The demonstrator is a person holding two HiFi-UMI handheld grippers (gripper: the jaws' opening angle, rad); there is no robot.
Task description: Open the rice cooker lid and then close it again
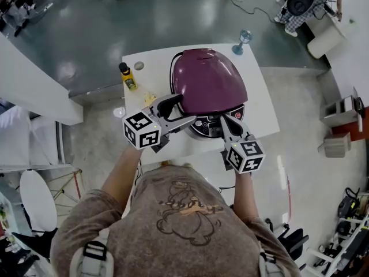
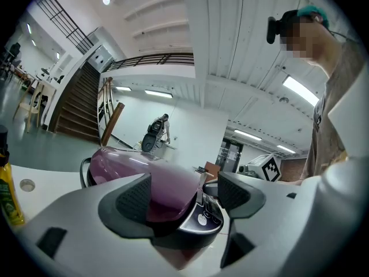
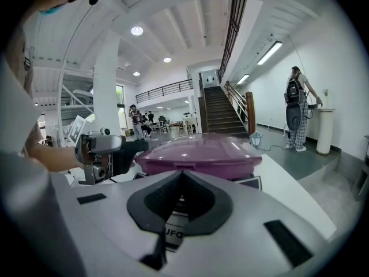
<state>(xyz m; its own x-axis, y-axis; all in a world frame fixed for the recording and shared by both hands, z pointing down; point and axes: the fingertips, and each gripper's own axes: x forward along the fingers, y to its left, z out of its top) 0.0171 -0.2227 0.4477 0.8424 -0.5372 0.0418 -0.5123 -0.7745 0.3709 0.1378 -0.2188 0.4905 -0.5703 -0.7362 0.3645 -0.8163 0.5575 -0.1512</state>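
Only its own view shows right tongs (image 3: 181, 172) apparently closed.

A white table (image 1: 262, 105) lies under the left tongs (image 1: 184, 109) and the right tongs (image 1: 226, 123). Beyond the tips of both, past the table's far edge, spreads a glossy grey-green floor (image 1: 150, 16) that mirrors the ceiling lights. To the right of the right tongs the floor is pale grey (image 1: 300, 97). Well out to the left of the left tongs runs a white partition (image 1: 34, 79). Ahead of the right tongs a dark staircase (image 3: 221, 111) with railings climbs to a balcony. A white pillar (image 3: 106, 97) stands to its left, and round lamps (image 3: 136, 31) shine in the white ceiling. Far to the right, a person with a backpack (image 3: 300, 105) stands at a white pedestal (image 3: 321, 128).
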